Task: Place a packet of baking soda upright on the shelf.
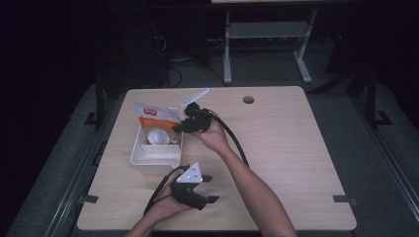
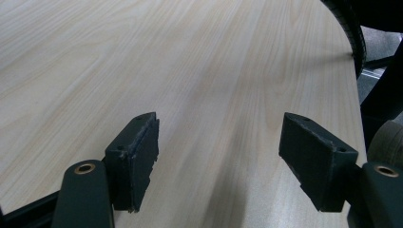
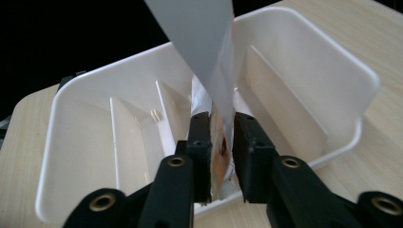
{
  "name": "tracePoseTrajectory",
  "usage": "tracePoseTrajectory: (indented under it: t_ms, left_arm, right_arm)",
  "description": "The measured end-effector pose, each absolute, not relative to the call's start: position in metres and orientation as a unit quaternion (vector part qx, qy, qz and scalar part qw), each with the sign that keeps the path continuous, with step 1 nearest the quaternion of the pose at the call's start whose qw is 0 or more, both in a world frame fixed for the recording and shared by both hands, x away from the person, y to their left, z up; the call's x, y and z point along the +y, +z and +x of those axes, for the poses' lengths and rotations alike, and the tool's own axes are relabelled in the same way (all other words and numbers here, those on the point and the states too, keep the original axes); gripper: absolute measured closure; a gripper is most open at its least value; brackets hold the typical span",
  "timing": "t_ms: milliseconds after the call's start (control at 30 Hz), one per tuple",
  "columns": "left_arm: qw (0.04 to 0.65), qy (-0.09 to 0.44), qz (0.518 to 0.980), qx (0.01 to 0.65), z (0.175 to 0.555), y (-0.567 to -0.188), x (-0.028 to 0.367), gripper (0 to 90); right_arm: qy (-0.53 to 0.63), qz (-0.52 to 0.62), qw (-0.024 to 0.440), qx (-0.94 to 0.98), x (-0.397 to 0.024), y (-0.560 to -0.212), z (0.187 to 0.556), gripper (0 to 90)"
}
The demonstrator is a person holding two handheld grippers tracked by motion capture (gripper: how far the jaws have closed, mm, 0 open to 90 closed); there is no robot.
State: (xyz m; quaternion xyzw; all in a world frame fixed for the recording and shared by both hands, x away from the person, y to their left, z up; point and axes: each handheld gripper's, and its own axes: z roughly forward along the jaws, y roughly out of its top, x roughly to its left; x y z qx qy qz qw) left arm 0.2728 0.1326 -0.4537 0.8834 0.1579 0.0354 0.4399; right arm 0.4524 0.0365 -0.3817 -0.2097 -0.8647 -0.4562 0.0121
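Right gripper clamps the packet over the white divided bin's middle slot. Left gripper idles agape above the bench (empty). Advice: lower the packet straight between the dividers before releasing, avoiding the partition edges.

Smooth pale wood-grain table, glossy white plastic bin, shiny packet, matt black tools

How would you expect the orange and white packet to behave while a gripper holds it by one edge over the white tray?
The packet is probably floppy: its film bends above the right gripper, which pinches it. It seems light, since one edge grip carries it. It may slip, as the film looks glossy above the divided tray.
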Motion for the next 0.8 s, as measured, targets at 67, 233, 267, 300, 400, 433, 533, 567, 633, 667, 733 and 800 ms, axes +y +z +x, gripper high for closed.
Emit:
tracePoseTrajectory:
  t_ms: [67,233,267,300,400,433,533,567,633,667,733,800]
  left_arm:
    - [0.44,0.035,0.883,0.158,0.273,-0.454,0.132,28.9]
    - [0.441,0.038,0.883,0.157,0.273,-0.453,0.133,28.9]
    - [0.442,0.038,0.882,0.158,0.273,-0.453,0.133,28.9]
    - [0.443,0.038,0.882,0.158,0.273,-0.453,0.133,28.8]
    - [0.444,0.038,0.881,0.159,0.273,-0.453,0.134,28.8]
    - [0.445,0.038,0.881,0.159,0.273,-0.452,0.134,28.8]
    - [0.444,0.039,0.881,0.159,0.273,-0.452,0.134,28.8]
    - [0.444,0.039,0.881,0.16,0.273,-0.452,0.134,28.8]
    - [0.444,0.039,0.88,0.161,0.273,-0.452,0.134,28.8]
    - [0.444,0.039,0.881,0.161,0.273,-0.452,0.134,28.8]
    - [0.444,0.039,0.881,0.16,0.273,-0.452,0.134,28.8]
    - [0.445,0.039,0.88,0.16,0.273,-0.452,0.133,28.8]
  right_arm:
    - [-0.459,-0.209,0.012,-0.864,0.034,-0.38,0.452,73.6]
    - [-0.461,-0.209,0.014,-0.862,0.022,-0.373,0.45,68.2]
    - [-0.464,-0.208,0.014,-0.861,0.02,-0.372,0.45,67.6]
    - [-0.466,-0.208,0.014,-0.86,0.017,-0.37,0.449,67.0]
    - [-0.472,-0.207,0.013,-0.857,0.008,-0.364,0.446,65.1]
    - [-0.474,-0.205,0.012,-0.856,0.006,-0.363,0.446,64.9]
    - [-0.476,-0.208,0.014,-0.854,-0.002,-0.36,0.444,62.8]
    - [-0.476,-0.208,0.014,-0.854,-0.002,-0.36,0.444,62.8]
    - [-0.478,-0.209,0.012,-0.853,-0.007,-0.359,0.444,61.4]
    - [-0.479,-0.212,0.014,-0.852,-0.012,-0.358,0.443,59.9]
    - [-0.48,-0.212,0.013,-0.851,-0.014,-0.358,0.442,59.5]
    - [-0.483,-0.216,0.013,-0.848,-0.02,-0.357,0.441,57.8]
